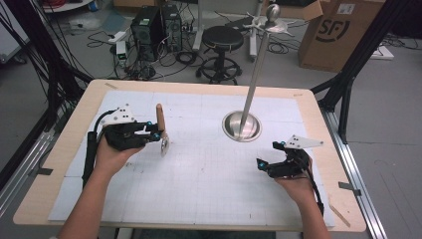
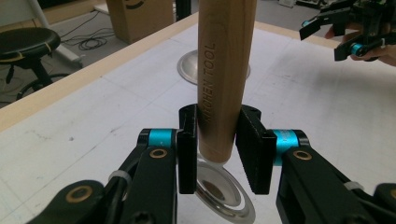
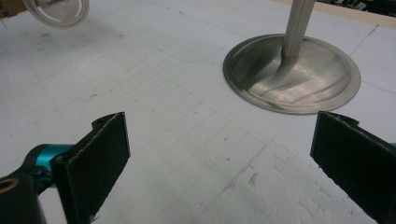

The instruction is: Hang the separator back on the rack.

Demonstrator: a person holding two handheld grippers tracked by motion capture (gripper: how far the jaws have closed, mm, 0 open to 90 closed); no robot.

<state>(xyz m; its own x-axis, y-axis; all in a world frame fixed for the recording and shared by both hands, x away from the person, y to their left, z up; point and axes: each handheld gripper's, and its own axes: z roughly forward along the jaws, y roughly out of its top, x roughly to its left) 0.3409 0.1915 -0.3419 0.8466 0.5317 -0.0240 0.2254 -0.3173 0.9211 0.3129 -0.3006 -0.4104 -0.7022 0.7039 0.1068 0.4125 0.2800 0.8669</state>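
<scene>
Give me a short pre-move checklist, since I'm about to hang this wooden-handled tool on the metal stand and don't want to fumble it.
1. Left gripper shut on the wooden handle: ok.
2. Handle upright, round metal end hanging below the jaws: ok.
3. Right gripper open and holding nothing: ok.
4. Stand upright on its round base: ok.
5. Mat between tool and stand bare: ok.
6. A hanging hole on the tool: cannot tell.

in the left gripper view the wooden handle (image 2: 219,79) runs off the top edge, and the jaws hide part of the metal disc (image 2: 223,196) below it. the stand's pole (image 3: 295,25) is cut off in the right gripper view.
</scene>
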